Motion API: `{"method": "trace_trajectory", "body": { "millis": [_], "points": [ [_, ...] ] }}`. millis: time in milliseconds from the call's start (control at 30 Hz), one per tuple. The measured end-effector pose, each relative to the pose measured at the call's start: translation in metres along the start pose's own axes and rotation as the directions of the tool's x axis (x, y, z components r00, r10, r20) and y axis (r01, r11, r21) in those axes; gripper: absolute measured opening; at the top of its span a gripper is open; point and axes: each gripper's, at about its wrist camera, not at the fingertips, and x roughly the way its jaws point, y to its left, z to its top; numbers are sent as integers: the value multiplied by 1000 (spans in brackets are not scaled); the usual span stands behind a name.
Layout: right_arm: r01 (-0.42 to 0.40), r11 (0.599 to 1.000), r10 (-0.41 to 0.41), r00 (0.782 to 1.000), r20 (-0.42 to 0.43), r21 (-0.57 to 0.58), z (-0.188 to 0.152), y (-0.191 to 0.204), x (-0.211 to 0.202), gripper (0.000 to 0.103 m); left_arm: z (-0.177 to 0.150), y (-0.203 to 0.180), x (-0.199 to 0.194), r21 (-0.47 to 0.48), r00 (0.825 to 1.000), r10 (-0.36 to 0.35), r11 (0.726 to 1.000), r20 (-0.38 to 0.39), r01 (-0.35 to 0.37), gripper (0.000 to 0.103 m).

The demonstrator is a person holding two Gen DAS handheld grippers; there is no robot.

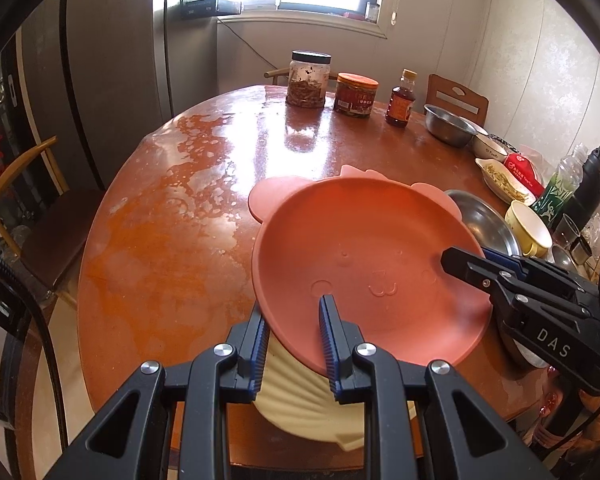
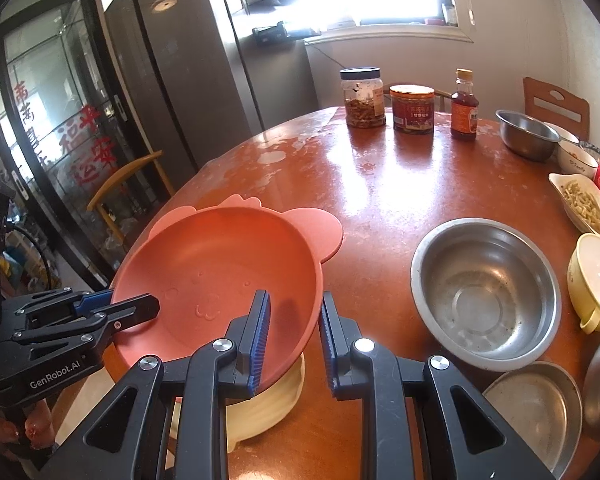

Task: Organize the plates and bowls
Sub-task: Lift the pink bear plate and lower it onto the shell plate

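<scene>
A pink bear-shaped plate (image 1: 364, 248) (image 2: 216, 264) hangs tilted over the near edge of the round wooden table (image 1: 172, 240). My left gripper (image 1: 293, 304) is shut on its near left rim, and the right wrist view shows that gripper (image 2: 140, 304) clamped on the plate's left side. My right gripper (image 2: 295, 296) is shut on the near right rim and reaches in from the right (image 1: 466, 258) in the left wrist view. Directly under the pink plate lies a cream scalloped plate (image 1: 308, 404) (image 2: 268, 400), mostly covered. Whether the two plates touch I cannot tell.
Right of the plates sit a large steel bowl (image 2: 486, 292), a flat steel plate (image 2: 536, 408) and a yellow cup (image 2: 596, 276). At the far side stand two jars (image 2: 360, 98) (image 2: 414, 108), a sauce bottle (image 2: 465, 106) and another steel bowl (image 2: 526, 134). A chair (image 2: 120, 184) stands left.
</scene>
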Motion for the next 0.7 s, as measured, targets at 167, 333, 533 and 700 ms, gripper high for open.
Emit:
{"method": "trace_trajectory", "body": {
  "millis": [167, 333, 533, 700],
  "points": [
    [-12, 1000, 12, 1000, -25, -6, -3, -2, 6, 26, -10, 0, 0, -14, 1000, 11, 1000, -18, -11, 24],
    [-23, 999, 21, 999, -45, -26, -8, 2, 11, 26, -21, 2, 1, -23, 999, 28, 999, -27, -28, 24],
    [-23, 999, 19, 996, -83, -48, -17, 6, 24, 26, -33, 2, 3, -16, 997, 55, 998, -46, -56, 24],
    [-14, 998, 7, 995, -104, -63, -24, 7, 33, 26, -41, 1, 5, -4, 996, 55, 998, -63, -56, 24]
  ]
}}
